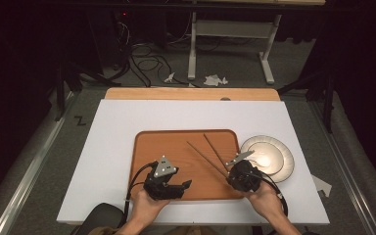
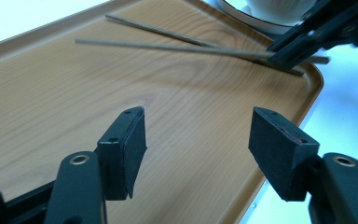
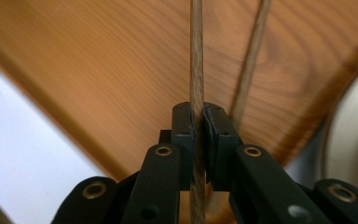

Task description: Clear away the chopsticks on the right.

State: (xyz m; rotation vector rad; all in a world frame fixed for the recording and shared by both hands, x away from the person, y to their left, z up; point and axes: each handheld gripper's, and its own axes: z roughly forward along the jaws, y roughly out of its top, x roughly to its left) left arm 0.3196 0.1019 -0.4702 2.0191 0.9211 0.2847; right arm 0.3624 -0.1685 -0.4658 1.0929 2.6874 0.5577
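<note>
Pinching one chopstick [image 3: 196, 70] tight, the right gripper [image 3: 199, 126] hovers above the wooden tray [image 1: 149, 142]; the second chopstick [image 3: 251, 60] lies there. Left gripper [image 2: 196, 140] gapes, released. Bowl [image 1: 269, 157] on plate [image 1: 288, 169]: contents indiscernible.

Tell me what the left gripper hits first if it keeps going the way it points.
Probably the nearer chopstick, the one clamped in the right gripper. The left gripper is open over the tray; depth is unclear.
</note>
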